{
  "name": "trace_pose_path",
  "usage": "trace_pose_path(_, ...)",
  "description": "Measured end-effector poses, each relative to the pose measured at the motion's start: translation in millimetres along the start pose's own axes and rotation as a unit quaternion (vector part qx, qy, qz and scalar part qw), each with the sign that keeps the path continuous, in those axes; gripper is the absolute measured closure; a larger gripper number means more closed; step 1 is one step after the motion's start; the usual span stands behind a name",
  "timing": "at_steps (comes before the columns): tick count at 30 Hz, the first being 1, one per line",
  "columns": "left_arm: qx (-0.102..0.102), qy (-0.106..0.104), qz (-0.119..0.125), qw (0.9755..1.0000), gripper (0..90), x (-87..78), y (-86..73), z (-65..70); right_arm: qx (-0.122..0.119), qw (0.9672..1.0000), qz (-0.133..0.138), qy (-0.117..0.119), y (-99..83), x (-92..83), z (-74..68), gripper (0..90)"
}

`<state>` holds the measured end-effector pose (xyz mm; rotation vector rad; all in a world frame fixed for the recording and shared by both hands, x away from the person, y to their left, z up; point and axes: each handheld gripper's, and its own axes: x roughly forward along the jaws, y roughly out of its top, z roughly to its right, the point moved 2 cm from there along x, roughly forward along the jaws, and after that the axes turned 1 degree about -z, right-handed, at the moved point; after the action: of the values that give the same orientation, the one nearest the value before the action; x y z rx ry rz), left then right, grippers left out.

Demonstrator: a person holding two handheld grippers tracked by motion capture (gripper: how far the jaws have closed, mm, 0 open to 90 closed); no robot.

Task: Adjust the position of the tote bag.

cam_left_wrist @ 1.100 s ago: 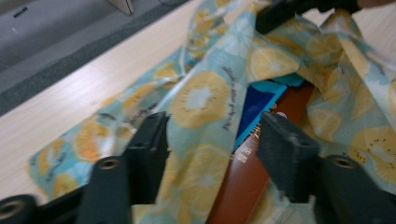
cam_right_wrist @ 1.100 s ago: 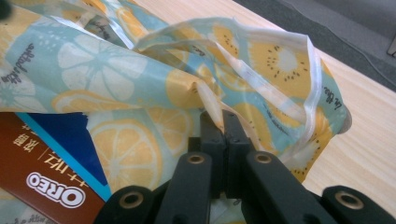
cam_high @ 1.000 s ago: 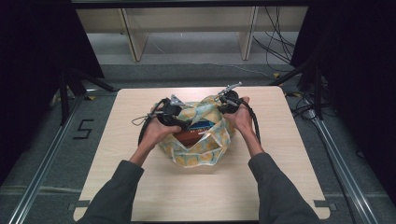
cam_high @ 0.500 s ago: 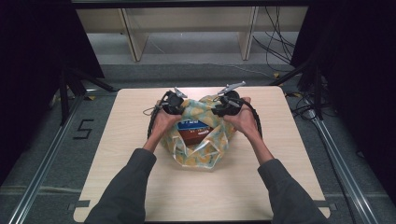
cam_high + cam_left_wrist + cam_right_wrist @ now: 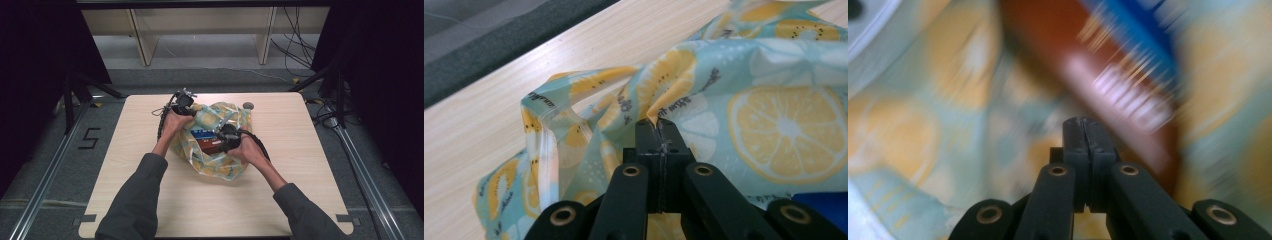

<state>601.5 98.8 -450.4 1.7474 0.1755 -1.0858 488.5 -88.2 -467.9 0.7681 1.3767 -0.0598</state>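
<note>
High view shows a person at a light wooden table (image 5: 150, 200), working with a gripper in each hand on a soft bag (image 5: 220, 165) printed with lemon slices. The bag lies about in the middle of the table, its mouth partly open, and a red and blue box (image 5: 204, 141) is seen inside it.

The left gripper (image 5: 186, 106) is at the far left edge of the bag. In the left gripper view its jaws are fully closed, and a fold of the lemon fabric (image 5: 664, 95) comes out right at their tips, so I judge that they pinch the cloth there; its jaws have just been closing.

The right gripper (image 5: 226, 139) is over the opening, just beside the box. In the right gripper view, which is blurred, the jaws stand together with no gap. I cannot see anything between them, so they seem to be closed on nothing; its jaws have just been opening and closing again.

The step in hand looks to me like the handling of the bag's mouth around the box. The next move probably calls for the right jaws to open, find the near edge of the fabric and pinch it, while the left side holds firm. If the thin cloth slips out, the mouth will fall shut.
</note>
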Motion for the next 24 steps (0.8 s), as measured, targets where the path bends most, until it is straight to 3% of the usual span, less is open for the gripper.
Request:
trace_pose_path(2,-0.01,-0.003,0.0,0.9999,89.9,1.8,-1.9,-3.8,-0.009,0.9997,-0.02,0.008,-13.2,3.2,-6.8,90.0)
trace_pose_path(3,-0.018,-0.003,0.001,0.9998,90.0,2.4,-2.6,-6.1,-0.002,0.9996,-0.027,0.012,-20.3,3.9,-11.5,90.0)
trace_pose_path(8,-0.052,-0.011,0.002,0.9986,89.9,4.4,-8.5,-16.0,-0.012,0.9983,-0.03,0.048,-49.2,10.5,-28.5,90.0)
trace_pose_path(11,-0.051,-0.009,-0.003,0.9987,89.9,5.2,-9.4,-17.6,-0.018,0.9976,-0.029,0.061,-57.8,8.5,-34.0,90.0)
trace_pose_path(13,-0.059,-0.015,0.002,0.9981,89.9,6.1,-9.2,-17.5,-0.021,0.9985,-0.001,0.05,-53.9,-4.1,-33.5,90.0)
trace_pose_path(14,-0.058,-0.018,0.001,0.9982,89.9,6.6,-9.2,-16.8,-0.03,0.9984,0.027,0.04,-48.1,-12.1,-30.1,90.0)
trace_pose_path(15,-0.053,-0.017,-0.003,0.9985,89.8,7.0,-9.4,-15.1,-0.001,0.9985,0.047,0.028,-42.3,-22.0,-30.6,90.0)
trace_pose_path(17,-0.048,-0.019,-0.004,0.9986,89.8,6.1,-8.8,-13.2,-0.014,0.9954,0.093,-0.018,-27.3,-34.8,-20.8,90.0)
trace_pose_path(18,-0.052,-0.019,0.001,0.9985,89.8,5.4,-8.1,-12.4,-0.029,0.9938,0.101,-0.036,-20.4,-38.6,-14.7,90.0)
trace_pose_path(22,-0.048,-0.02,0.007,0.9986,89.6,-0.4,-6.0,-11.4,-0.018,0.9944,0.091,-0.052,-1.4,-34.8,0.8,90.0)
trace_pose_path(24,-0.049,-0.024,0.011,0.9985,89.6,-2.4,-5.2,-11.5,-0.016,0.9953,0.083,-0.047,4.6,-26.6,6.4,90.0)
